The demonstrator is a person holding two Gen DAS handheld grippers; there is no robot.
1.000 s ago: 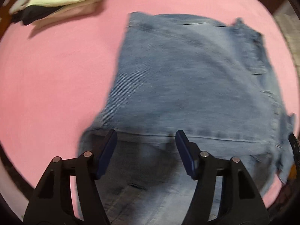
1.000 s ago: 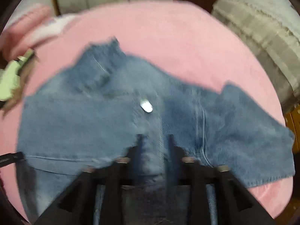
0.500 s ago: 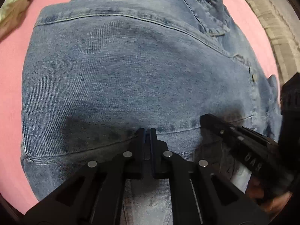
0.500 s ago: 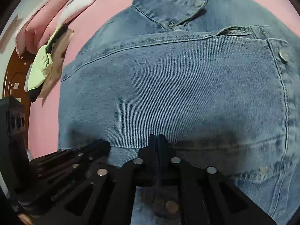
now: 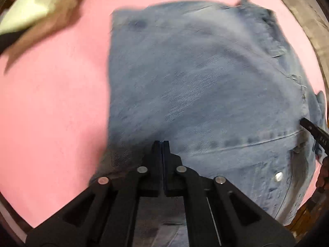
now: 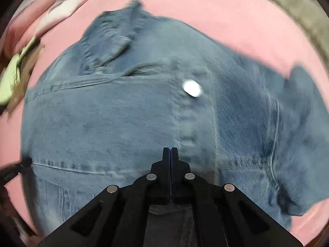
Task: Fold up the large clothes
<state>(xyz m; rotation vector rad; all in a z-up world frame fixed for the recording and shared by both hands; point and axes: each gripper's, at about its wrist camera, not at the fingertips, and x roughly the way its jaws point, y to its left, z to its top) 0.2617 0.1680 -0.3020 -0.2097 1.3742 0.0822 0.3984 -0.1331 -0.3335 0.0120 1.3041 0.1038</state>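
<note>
Denim jacket (image 5: 205,86) lies spread mid-bed on the pink sheet (image 5: 51,103); left claw (image 5: 162,144) and right claw (image 6: 170,150) are each fully closed, apparently pinching its near hem; next move likely calls for lifting that hem and carrying it toward the collar (image 6: 111,41).

A pink bed (image 5: 53,103) fills the view. Pale green and tan clothes (image 5: 39,10) lie heaped at its far left corner.

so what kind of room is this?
Probably a bedroom: a denim jacket spread on a pink sheet like a bed, other clothes piled at its edge, dark wooden furniture beyond.
</note>
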